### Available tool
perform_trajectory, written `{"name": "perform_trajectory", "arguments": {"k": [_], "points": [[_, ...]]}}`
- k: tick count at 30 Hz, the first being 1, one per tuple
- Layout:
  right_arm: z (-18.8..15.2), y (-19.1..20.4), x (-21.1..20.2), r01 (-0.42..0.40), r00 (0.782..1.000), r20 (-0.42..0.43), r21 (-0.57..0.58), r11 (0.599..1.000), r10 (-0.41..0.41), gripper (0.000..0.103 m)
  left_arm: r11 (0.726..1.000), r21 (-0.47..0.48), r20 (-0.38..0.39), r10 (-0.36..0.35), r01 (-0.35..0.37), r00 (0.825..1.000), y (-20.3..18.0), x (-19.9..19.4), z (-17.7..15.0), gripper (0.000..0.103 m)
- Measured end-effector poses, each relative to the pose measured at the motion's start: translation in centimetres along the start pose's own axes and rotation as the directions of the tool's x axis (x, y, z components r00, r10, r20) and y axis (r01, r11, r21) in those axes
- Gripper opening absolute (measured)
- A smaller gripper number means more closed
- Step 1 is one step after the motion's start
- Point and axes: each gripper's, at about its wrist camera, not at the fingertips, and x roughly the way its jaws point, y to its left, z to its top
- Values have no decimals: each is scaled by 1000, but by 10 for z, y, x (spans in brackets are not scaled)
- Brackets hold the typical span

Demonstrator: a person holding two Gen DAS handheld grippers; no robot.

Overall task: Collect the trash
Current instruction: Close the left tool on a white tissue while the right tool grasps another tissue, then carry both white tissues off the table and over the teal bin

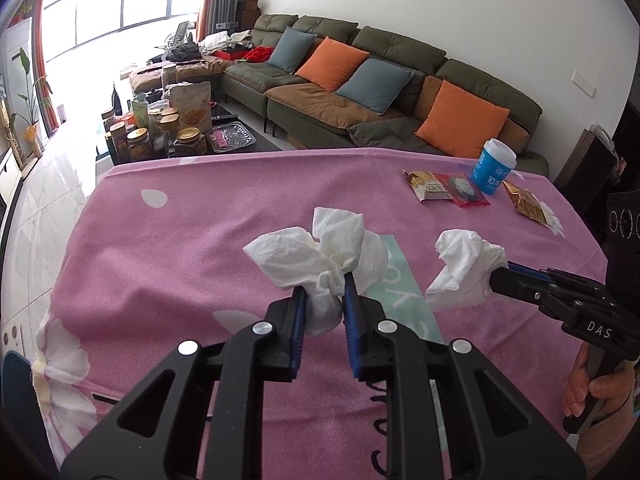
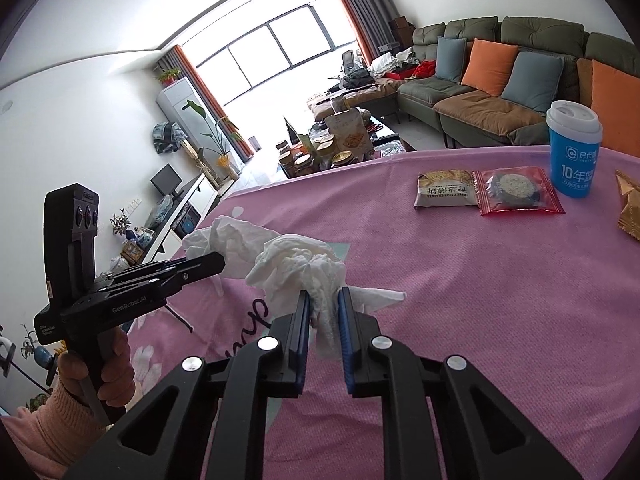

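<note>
My left gripper (image 1: 323, 289) is shut on a crumpled white tissue (image 1: 320, 252), held a little above the pink tablecloth (image 1: 180, 248). My right gripper (image 2: 323, 300) is shut on a second crumpled white tissue (image 2: 296, 268). In the left wrist view the right gripper (image 1: 498, 276) comes in from the right with its tissue (image 1: 464, 264). In the right wrist view the left gripper (image 2: 218, 260) comes in from the left, its tissue (image 2: 232, 236) bunched at the tips. Further back on the cloth lie a beige cracker packet (image 2: 444, 190), a red snack packet (image 2: 516, 192), a gold wrapper (image 2: 628, 208) and a blue paper cup (image 2: 574, 152).
A green sofa (image 1: 400, 92) with orange and blue cushions stands behind the table. A low dark table (image 1: 168, 128) crowded with jars and snack bags is at the far left. A hand (image 1: 592, 388) holds the right gripper's handle; a hand in a pink sleeve (image 2: 92, 376) holds the left one.
</note>
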Motion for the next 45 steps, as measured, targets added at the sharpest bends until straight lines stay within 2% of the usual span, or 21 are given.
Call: {"name": "perform_trajectory", "arguments": {"k": [11,22,30,45], "points": [[-9,27,3,-73,997,-11,-27,997,73,13,999,-33,63,37,-35,997,21,-61,-30,18],[-18,55,10,-125,992,-35,-46,991,124,13,993,-87,92,85,-77,992,45,-105,-63,18],[-27,78,18,-164,985,-57,-67,984,160,13,987,-126,95,116,-104,989,64,-129,-89,18],[-32,106,26,-219,973,-90,-94,971,210,13,974,-175,109,164,-143,981,79,-160,-116,18]]}}
